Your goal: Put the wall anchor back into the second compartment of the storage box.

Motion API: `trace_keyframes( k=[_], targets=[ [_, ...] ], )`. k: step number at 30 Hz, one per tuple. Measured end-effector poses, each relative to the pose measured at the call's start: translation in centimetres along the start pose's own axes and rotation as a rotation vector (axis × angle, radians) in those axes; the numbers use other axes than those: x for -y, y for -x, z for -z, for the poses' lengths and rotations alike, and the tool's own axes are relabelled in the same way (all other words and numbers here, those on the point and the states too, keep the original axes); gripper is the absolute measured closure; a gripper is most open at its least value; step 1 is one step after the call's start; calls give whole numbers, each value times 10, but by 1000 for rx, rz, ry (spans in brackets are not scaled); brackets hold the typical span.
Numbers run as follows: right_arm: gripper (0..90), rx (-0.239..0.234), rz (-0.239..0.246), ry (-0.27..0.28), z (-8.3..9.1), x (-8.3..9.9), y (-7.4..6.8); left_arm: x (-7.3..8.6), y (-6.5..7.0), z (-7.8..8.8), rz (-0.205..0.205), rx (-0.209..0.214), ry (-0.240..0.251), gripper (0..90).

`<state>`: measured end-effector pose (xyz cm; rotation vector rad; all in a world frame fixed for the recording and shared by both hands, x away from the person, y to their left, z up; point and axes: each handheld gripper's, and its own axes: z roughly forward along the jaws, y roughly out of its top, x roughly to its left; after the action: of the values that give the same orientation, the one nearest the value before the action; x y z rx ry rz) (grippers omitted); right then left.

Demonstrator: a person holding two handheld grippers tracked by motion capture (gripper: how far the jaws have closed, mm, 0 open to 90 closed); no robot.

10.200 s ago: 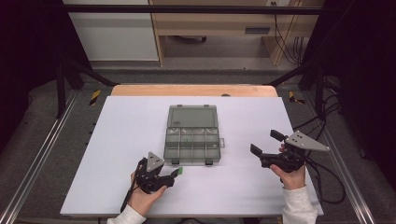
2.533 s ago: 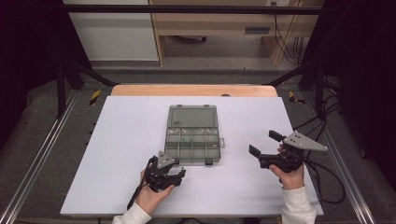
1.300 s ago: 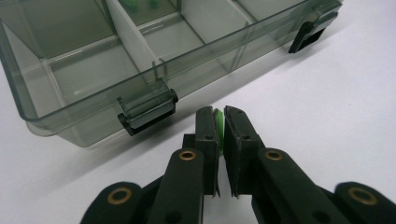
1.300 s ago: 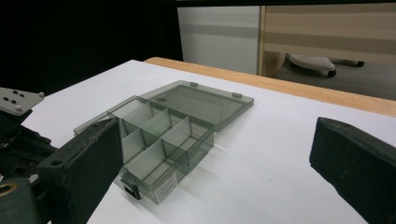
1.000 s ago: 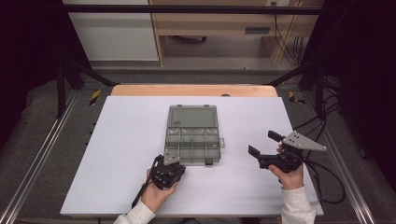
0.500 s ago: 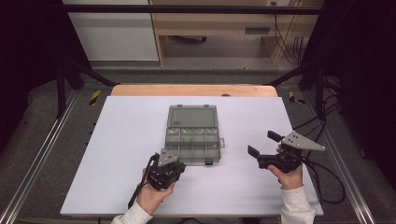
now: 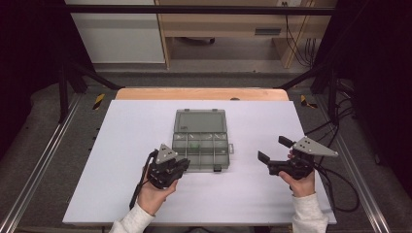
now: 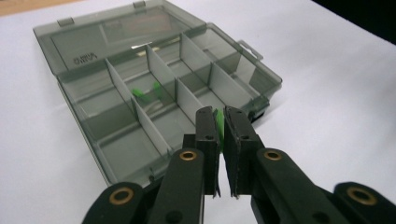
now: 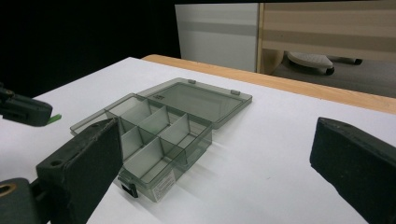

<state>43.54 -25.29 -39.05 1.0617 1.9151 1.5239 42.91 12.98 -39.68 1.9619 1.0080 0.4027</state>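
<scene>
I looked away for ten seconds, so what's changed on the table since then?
The left tool moved in toward the open box, took a small green piece off the table and lifted it, shut on it. The right tool, open, and the box stayed put.

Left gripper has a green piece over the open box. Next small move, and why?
Probably carry it forward over a compartment and lower it before opening. The left gripper is shut on a small green piece at the near edge of the organiser box, lid open; a similar green piece already lies in a middle compartment. The right gripper waits open.
</scene>
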Motion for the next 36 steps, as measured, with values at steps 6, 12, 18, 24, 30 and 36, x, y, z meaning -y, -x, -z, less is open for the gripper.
trace_keyframes(
  k=[6,12,18,24,30,36],
  targets=[
    [30,-1,3,3,1,0,1,-11,-1,-5,-8,-5,14,841],
    [30,-2,2,3,1,0,1,-24,-8,-16,2,-16,23,841],
    [29,0,0,-1,0,0,1,-31,-17,-29,13,-27,26,841],
    [29,0,-2,-1,0,0,1,-38,-24,-41,19,-32,26,841],
    [29,0,2,0,0,0,1,-42,-31,-53,28,-40,15,841],
    [29,-1,0,0,0,0,1,-41,-38,-66,22,-59,-5,841]
  ],
)
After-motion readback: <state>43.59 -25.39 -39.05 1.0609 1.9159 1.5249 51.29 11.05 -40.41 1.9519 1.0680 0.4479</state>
